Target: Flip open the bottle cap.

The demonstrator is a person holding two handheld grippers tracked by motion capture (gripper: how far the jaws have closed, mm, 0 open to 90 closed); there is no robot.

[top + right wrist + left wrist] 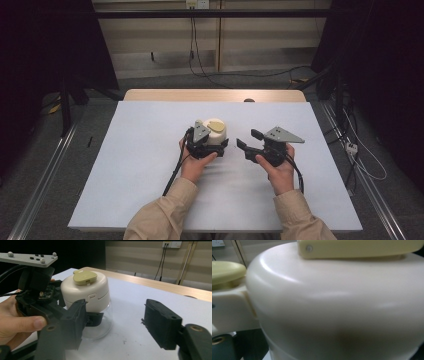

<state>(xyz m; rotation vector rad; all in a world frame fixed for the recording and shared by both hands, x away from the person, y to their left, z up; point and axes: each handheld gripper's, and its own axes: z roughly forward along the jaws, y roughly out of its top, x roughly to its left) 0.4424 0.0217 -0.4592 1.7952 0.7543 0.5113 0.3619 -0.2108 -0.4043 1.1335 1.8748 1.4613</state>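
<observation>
Near the middle of the high view, the left gripper holds the cream container on the white table, while the right gripper, just beside it, has jaws open and empty.

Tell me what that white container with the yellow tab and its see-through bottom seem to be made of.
The lid looks like smooth cream plastic with soft glossy highlights. The yellow tab seems matte plastic. The base is transparent, probably clear plastic, possibly glass.

Container looms blurred, its sides and base cut off.
</observation>
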